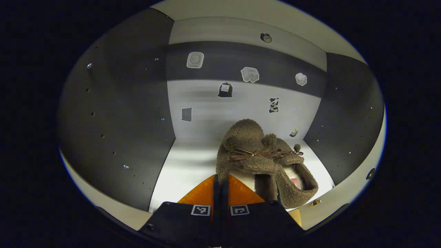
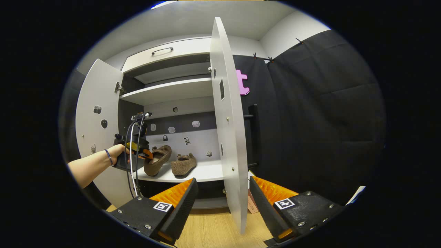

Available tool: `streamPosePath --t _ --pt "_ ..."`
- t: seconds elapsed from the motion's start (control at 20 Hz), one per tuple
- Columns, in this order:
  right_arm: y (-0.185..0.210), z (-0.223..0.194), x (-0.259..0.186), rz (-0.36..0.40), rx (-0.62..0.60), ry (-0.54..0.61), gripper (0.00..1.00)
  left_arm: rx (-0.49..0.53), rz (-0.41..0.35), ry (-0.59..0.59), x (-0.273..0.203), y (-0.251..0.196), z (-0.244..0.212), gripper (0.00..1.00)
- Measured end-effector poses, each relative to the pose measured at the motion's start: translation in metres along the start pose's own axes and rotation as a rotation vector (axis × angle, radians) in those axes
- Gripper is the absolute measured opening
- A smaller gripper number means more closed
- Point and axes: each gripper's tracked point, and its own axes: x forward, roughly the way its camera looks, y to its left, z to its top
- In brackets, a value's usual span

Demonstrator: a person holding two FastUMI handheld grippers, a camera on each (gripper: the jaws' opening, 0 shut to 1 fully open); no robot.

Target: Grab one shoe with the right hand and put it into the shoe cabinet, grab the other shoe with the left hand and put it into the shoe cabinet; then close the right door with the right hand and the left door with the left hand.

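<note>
The right gripper [image 2: 222, 203], fingers spread wide, straddles the edge of the open right door [image 2: 227, 131], while far left a hand [image 2: 119, 153] holds the left gripper [image 2: 146, 155] at one shoe [image 2: 156, 160] beside the other shoe [image 2: 183, 165] on the cabinet shelf [image 2: 206, 174].

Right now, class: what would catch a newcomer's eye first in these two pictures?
Two fuzzy brown shoes on the cabinet's white shelf: the left shoe pinched at its heel by the left tool, the right shoe beside it. Nearer, the open right door stands edge-on between the right tool's spread fingers.
</note>
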Motion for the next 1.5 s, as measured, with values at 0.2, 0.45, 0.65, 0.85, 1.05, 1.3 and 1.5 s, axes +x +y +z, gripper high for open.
streamPosePath --t 0.2,0.45,0.65,0.85,1.05,1.3,1.5 --pt "-0.002 -0.001 -0.002 -0.005 0.01 0.007 0.92 -0.015 0.024 0.022 0.011 0.003 -0.007 0.15" --pt "-0.006 0.0 -0.006 -0.006 0.018 0.013 0.92 0.084 0.069 -0.133 -0.028 0.005 0.037 0.53" --pt "-0.014 0.005 -0.01 -0.008 0.001 0.006 0.92 0.07 -0.005 -0.261 -0.095 -0.017 0.059 0.83" --pt "-0.029 0.004 -0.014 -0.016 -0.023 0.009 0.92 0.016 -0.06 -0.378 -0.178 -0.028 0.064 0.93" --pt "-0.053 0.001 -0.013 -0.052 -0.046 0.007 0.92 0.032 -0.066 -0.502 -0.259 -0.024 0.056 0.95" --pt "-0.08 -0.004 -0.005 -0.057 -0.069 0.005 0.92 0.041 -0.089 -0.575 -0.337 -0.013 0.021 0.96" --pt "-0.098 -0.004 0.011 -0.063 -0.062 -0.015 0.93 0.022 -0.095 -0.592 -0.38 0.014 -0.014 0.95"
